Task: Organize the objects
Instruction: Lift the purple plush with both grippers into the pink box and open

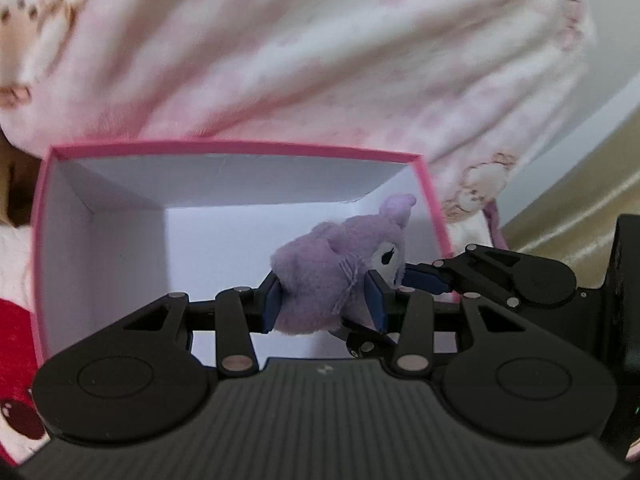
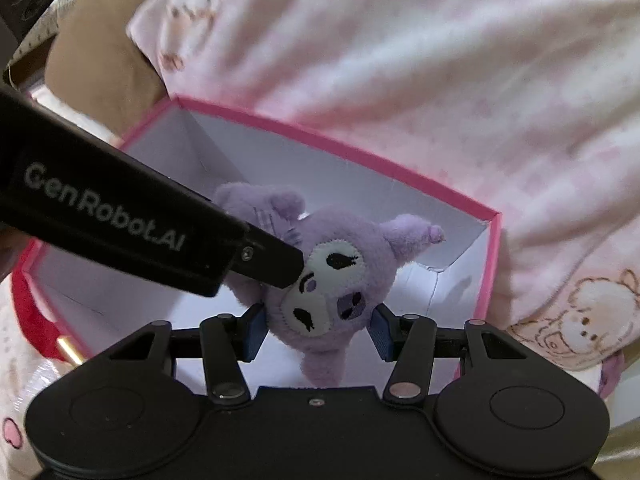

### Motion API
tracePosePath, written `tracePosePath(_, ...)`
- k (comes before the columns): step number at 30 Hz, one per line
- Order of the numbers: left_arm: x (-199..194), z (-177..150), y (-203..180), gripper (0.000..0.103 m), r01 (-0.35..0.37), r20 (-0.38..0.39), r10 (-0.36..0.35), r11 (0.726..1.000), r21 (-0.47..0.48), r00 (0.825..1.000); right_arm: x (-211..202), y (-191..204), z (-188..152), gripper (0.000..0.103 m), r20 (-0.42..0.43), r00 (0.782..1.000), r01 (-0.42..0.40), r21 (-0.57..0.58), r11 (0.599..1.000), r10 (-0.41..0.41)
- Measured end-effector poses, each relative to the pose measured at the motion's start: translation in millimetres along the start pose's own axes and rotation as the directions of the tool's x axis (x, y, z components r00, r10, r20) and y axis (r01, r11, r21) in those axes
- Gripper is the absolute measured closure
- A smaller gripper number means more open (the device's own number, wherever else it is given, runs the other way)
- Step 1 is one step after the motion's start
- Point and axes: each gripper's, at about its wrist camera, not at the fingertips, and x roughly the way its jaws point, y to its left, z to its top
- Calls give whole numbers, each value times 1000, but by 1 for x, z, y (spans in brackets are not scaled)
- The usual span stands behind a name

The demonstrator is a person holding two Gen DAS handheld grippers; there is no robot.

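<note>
A purple plush toy (image 1: 320, 276) hangs over an open pink box (image 1: 240, 148), jaws of the left gripper (image 1: 324, 300) pinching its body. The right gripper (image 2: 316, 330) jaws flank its head, apparently touching. Judged mid-placement; next, lower and release inside.

A soft surface covered by pale pink fleece bedding printed with cartoon animal faces (image 2: 400, 60) fills both views; an open square cardboard box with a pink rim and white interior (image 1: 240, 148) rests directly on it, its far wall touching a raised fold of the fleece; the bedding looks blurred.
</note>
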Motion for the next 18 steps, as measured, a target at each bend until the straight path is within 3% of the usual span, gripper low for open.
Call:
tracePosePath(7,33,6,21,62,1,-56,-6,996,-91,998,35,-1,7,45,-90,996,-6,-39,999,3)
tracePosePath(13,52,7,32,65,-17,-85,2,985,-171,996,54,6,12,45,-150,988,35,-61,998,-44)
tracePosePath(16,63,8,42,67,-47,-124,15,965,-257,992,58,10,13,39,-165,984,58,-71,996,-69)
tracePosePath(18,68,7,42,68,-68,-137,33,965,-255,990,51,14,10,38,-151,986,58,-69,996,-68)
